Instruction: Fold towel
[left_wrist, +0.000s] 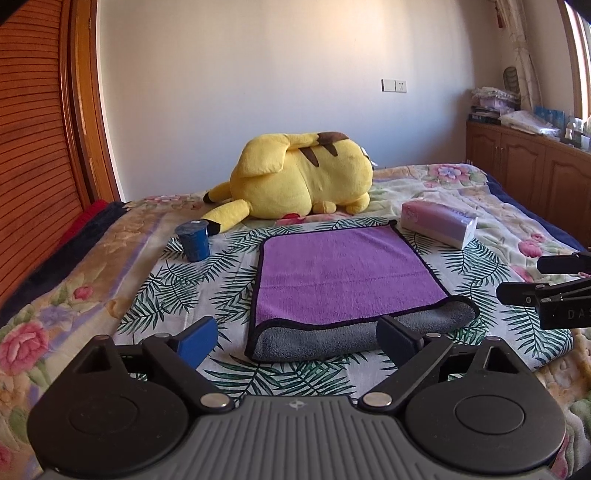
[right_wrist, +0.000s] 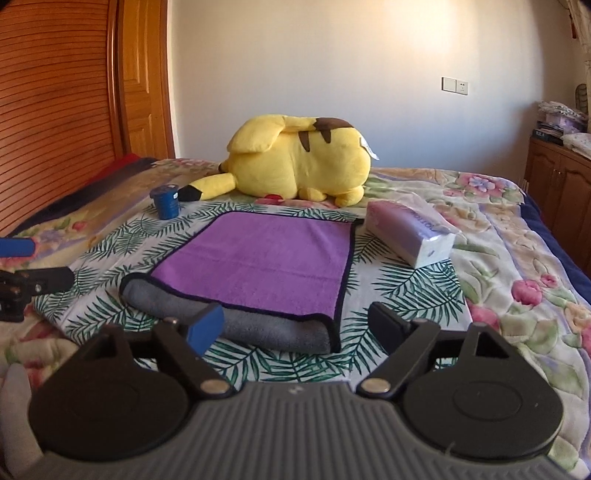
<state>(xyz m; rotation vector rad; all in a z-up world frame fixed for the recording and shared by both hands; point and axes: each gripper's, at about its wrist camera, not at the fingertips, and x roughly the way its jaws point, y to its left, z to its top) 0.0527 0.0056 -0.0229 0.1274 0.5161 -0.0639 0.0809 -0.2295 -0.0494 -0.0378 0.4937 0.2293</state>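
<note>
A towel, purple on top and grey underneath with a black hem, lies folded on the bed in the left wrist view (left_wrist: 340, 277) and the right wrist view (right_wrist: 258, 266). Its grey fold edge faces me. My left gripper (left_wrist: 299, 339) is open and empty just in front of the towel's near edge. My right gripper (right_wrist: 295, 325) is open and empty at the towel's near right corner. The right gripper's fingers (left_wrist: 554, 280) show at the right edge of the left wrist view. The left gripper's fingers (right_wrist: 37, 273) show at the left edge of the right wrist view.
A yellow plush toy (left_wrist: 303, 177) lies behind the towel. A blue cup (left_wrist: 194, 240) stands at the far left of it. A tissue pack (left_wrist: 439, 221) lies at its far right. A leaf-print cloth (left_wrist: 177, 288) lies under the towel. Wooden cabinets (left_wrist: 535, 158) line the right wall.
</note>
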